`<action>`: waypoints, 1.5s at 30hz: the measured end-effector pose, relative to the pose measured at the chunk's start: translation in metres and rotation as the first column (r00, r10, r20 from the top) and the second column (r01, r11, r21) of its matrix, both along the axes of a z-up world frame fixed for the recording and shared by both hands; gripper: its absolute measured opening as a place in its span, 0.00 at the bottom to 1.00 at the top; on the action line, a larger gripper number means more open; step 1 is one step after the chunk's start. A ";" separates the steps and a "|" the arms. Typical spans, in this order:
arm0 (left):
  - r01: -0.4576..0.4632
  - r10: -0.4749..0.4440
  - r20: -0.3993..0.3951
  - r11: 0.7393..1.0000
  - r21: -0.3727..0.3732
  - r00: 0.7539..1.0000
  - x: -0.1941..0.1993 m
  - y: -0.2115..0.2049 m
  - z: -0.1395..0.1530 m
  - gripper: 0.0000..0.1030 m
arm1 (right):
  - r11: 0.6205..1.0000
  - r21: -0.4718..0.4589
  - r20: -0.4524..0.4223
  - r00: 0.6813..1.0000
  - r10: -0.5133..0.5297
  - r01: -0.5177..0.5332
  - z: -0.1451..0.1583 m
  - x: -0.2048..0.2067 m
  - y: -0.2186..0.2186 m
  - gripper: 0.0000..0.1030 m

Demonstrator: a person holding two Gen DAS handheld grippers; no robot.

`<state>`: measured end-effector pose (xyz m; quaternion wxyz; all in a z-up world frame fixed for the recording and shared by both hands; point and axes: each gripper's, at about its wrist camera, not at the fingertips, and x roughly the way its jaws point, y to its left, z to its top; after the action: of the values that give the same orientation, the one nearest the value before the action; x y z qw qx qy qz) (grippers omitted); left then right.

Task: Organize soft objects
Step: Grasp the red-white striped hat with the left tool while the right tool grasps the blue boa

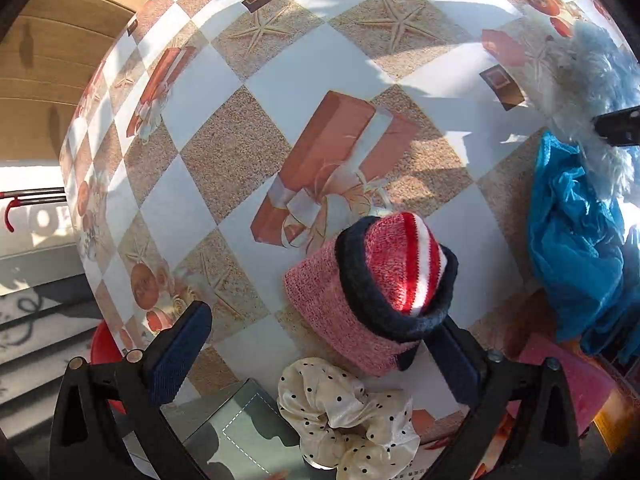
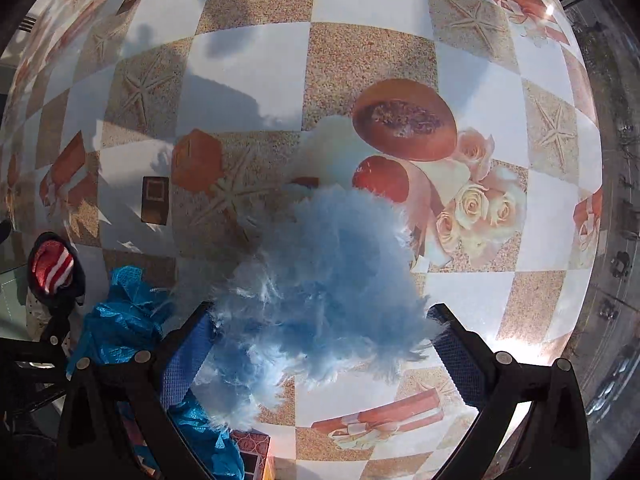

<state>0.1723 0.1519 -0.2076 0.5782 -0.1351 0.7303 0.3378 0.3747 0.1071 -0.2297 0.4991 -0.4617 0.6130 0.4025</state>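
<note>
1. In the left wrist view, the pink knitted piece lies on the counter with its long axis running from about 10 o'clock to 4 o'clock. A dark band wraps it, and a red-and-white striped part bulges toward 1 o'clock.
2. The left gripper has its jaws spread wide. The knitted piece sits toward the right-hand finger and touches or overlaps it, well clear of the left-hand finger.
3. A cream polka-dot scrunchie lies at 6 o'clock of the knitted piece, low between the jaws.
4. A crumpled blue plastic bag lies at 3 o'clock, with the fluffy light-blue item beyond it at 1 o'clock.
5. In the right wrist view, the right gripper has its jaws set wide around the fluffy light-blue item. The fluff fills the gap and brushes both fingers; whether they press it cannot be told.
6. It is a rounded tuft with no clear long axis.
</note>
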 end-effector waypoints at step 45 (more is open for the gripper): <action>-0.245 0.285 0.344 0.957 -0.154 0.895 0.001 -0.008 0.047 0.28 | 0.939 0.145 -0.193 0.939 -0.283 0.313 0.042 0.040 -0.040 0.26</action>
<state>0.1735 0.1443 -0.1604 0.6435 -0.3239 0.6025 0.3433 0.4147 0.0669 -0.1874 0.5391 -0.2820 0.6786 0.4115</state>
